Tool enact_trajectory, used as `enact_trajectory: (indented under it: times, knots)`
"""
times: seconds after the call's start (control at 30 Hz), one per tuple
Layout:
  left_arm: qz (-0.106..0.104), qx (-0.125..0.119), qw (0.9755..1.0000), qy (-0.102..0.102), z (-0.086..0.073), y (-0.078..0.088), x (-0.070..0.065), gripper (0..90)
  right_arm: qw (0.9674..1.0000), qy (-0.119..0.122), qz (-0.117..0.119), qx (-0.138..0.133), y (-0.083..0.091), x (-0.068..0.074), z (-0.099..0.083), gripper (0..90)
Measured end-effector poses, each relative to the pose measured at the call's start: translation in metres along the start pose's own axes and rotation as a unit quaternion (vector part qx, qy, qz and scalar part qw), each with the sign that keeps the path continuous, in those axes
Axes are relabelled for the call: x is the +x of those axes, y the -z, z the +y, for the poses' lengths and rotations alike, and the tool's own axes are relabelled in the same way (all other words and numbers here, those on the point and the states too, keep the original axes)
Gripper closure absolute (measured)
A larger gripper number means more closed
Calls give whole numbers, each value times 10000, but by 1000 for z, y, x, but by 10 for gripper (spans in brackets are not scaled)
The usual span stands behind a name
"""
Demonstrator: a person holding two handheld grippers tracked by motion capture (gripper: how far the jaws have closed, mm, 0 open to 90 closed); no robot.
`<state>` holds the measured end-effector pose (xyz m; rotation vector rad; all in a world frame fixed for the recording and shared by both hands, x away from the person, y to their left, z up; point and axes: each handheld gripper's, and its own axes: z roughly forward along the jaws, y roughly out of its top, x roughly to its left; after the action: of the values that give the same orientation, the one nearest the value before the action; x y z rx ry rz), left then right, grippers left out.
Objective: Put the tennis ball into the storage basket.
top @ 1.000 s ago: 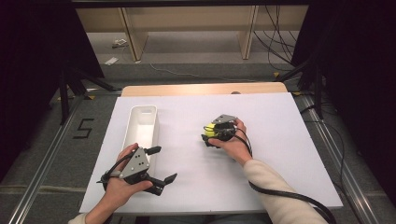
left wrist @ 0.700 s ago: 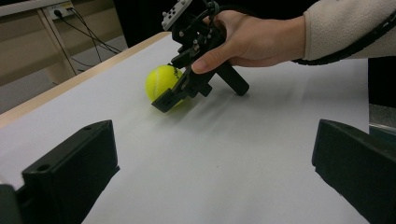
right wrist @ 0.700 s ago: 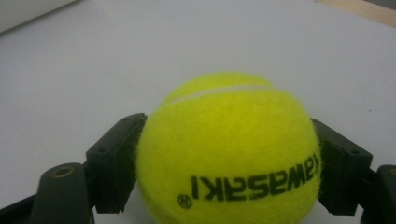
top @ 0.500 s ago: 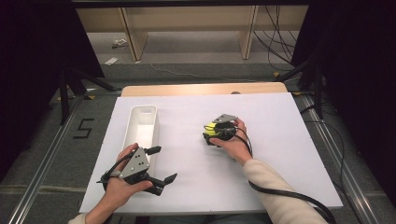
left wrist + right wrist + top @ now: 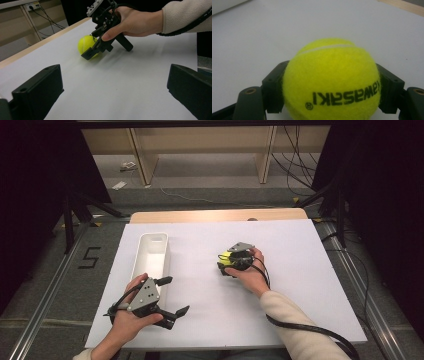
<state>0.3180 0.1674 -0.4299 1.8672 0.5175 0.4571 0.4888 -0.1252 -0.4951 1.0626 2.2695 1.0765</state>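
A yellow tennis ball (image 5: pixel 332 80) with black lettering sits between the two black jaws of my right gripper (image 5: pixel 332 97), which press on its sides. From above, the ball (image 5: pixel 225 258) and right gripper (image 5: pixel 227 265) are at the middle of the white table, right of centre. In the left gripper view the ball (image 5: pixel 86 45) rests on the table surface, with the right gripper (image 5: pixel 91 51) shut on it from the right. My left gripper (image 5: pixel 176 295) lies near the front left with its jaws wide apart and nothing between them; its fingers (image 5: pixel 37 92) frame bare table.
A long white bin (image 5: pixel 152 252) stands left of centre, just beyond the left hand. The white table top (image 5: pixel 300 250) has a wooden strip (image 5: pixel 215 215) along its far edge. Cables trail from the right forearm (image 5: pixel 300 330) at the front right.
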Motion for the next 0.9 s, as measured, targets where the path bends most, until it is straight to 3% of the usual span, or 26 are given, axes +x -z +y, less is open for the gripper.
enact_trajectory:
  times: [0.9]
  knots:
    - [0,-13,10000,-3,0,1,0,0,9998,-8,-42,-179,9,0,7,262]
